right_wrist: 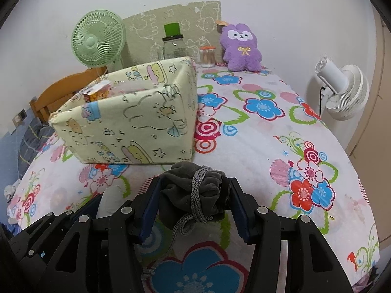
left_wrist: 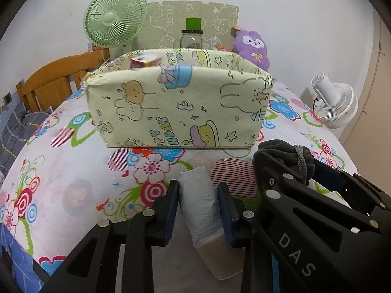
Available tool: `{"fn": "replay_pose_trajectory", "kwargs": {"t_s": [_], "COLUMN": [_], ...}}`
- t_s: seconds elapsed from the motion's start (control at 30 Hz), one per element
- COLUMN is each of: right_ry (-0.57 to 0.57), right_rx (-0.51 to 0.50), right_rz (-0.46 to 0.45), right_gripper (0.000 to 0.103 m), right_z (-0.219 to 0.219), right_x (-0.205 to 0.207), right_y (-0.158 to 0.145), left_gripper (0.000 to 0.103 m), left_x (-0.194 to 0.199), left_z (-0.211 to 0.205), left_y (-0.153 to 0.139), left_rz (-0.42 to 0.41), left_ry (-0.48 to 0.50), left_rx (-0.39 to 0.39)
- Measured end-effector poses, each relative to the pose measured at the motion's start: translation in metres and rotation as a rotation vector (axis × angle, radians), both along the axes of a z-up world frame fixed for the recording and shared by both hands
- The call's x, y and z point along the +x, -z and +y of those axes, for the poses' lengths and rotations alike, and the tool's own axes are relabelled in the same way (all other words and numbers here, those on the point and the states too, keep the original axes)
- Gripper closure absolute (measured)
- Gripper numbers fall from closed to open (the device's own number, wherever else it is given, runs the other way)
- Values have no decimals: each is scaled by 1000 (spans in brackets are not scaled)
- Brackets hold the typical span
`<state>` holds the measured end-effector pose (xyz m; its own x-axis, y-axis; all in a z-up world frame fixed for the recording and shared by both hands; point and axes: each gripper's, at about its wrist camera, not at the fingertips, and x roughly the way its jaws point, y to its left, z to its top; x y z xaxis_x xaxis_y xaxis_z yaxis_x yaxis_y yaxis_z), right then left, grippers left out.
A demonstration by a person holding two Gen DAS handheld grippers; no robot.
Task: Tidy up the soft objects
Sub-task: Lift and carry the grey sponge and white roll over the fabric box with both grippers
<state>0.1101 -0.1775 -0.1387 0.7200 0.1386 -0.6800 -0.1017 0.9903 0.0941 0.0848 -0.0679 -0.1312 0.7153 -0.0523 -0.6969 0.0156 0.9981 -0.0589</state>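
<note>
A flower-print bedspread (right_wrist: 264, 146) covers the bed under me, with a white wall behind. Nearest, my left gripper (left_wrist: 198, 195) is closed on a white roll (left_wrist: 201, 202), pads pressing its two sides; the roll's long axis runs along my fingers, pointing toward the box (left_wrist: 176, 107). Just to the right of it, my right gripper (right_wrist: 194, 204) is clamped on a grey pouch (right_wrist: 193, 190), bunched up with its knitted cord (right_wrist: 196, 195) hanging down between the jaws. Both soft things are off the spread or barely on it, I cannot tell which.

The box stands straight ahead of both grippers, on the near side of the bed, its open top above my fingertips. My left gripper lines up with the box's middle; my right sits off its right corner, so I judge the left has the shorter path, up and over the near wall.

Beyond the box: a green fan (left_wrist: 114, 18), a jar (left_wrist: 191, 39) and a purple plush (right_wrist: 240, 46) against the wall.
</note>
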Motion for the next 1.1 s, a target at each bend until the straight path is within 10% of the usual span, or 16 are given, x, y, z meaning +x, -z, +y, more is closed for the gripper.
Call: {"fn": "replay_pose_trajectory", "kwargs": {"t_s": [1.1], "right_ry": [1], "right_rx": [10], "right_rz": [-138], "right_gripper": [45], "right_z": [26], "right_x": [-30], "right_y": [-83], "left_gripper": [71], "left_x": [-24], "left_z": [22], "left_y": [-81], "left_rz": [-143], "left_ry": [54], "left_rx": [41]}}
